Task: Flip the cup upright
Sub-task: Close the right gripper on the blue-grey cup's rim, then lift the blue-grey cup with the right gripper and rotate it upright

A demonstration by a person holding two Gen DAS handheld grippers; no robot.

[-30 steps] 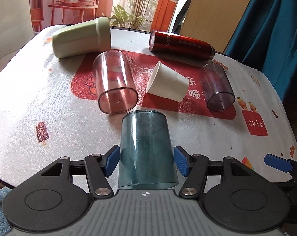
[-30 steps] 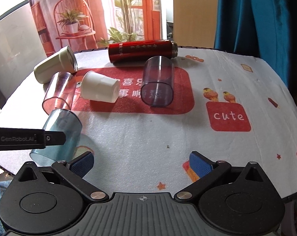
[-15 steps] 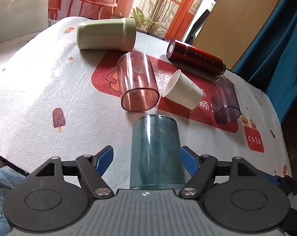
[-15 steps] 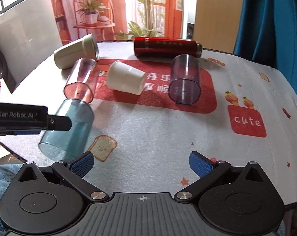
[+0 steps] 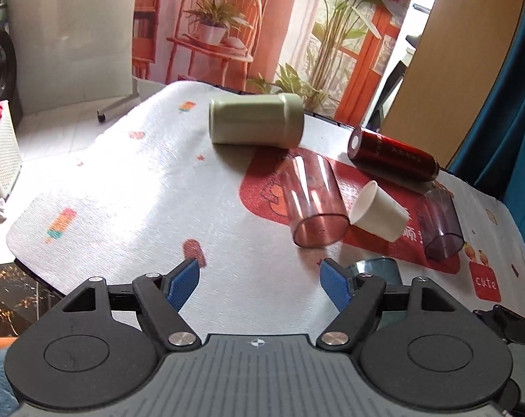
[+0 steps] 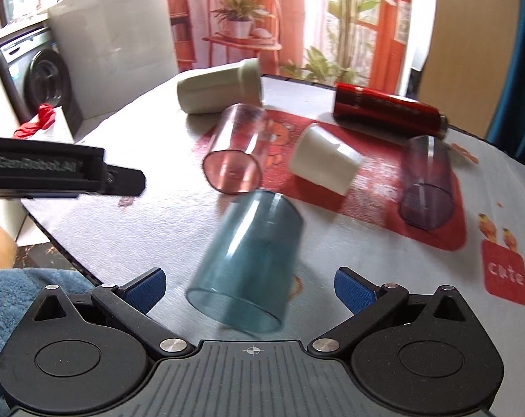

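The blue cup [image 6: 247,264] lies on its side between the right claw's [image 6: 250,286] wide fingers, mouth toward 6 o'clock. The left claw [image 5: 259,286] gapes wide, the cup at its 3 o'clock.

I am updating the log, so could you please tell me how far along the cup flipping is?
Done: nothing visibly upright yet. In hand: the blue cup lies tilted and motion-blurred on the table, between the open fingers of the right claw, not gripped. The left claw is open and holds nothing. Left: the blue, pink, white and purple cups all lie sideways.
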